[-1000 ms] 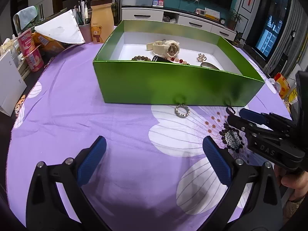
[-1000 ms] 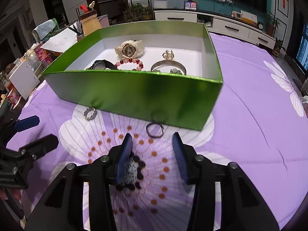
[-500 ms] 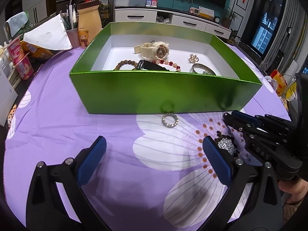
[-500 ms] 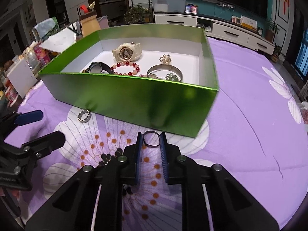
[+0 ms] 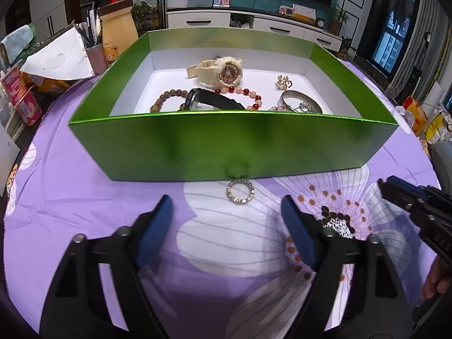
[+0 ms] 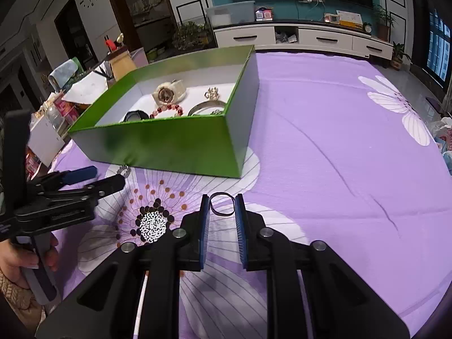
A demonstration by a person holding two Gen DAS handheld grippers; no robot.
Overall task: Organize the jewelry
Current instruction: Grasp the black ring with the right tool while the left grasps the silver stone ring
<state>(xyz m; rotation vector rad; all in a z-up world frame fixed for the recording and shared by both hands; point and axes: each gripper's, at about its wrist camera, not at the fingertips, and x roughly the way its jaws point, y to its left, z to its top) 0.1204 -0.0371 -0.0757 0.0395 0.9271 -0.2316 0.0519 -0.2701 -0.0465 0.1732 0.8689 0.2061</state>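
Black ring (image 6: 222, 204) pinched between right gripper (image 6: 222, 212) fingers (image 6: 204, 226).

Studded ring (image 5: 240, 191) lies flat before green box (image 5: 226, 147) — black loop (image 6: 222, 204) seemingly pinched.

left claw (image 5: 226, 217): fingers spread wide, low over surface | right claw (image 6: 222, 206): fingers nearly closed, pinching a thin dark ring (image 6: 222, 204), raised above surface

left gripper (image 5: 226, 217) open, sparkly ring (image 5: 240, 191) beside green box (image 5: 234, 147)
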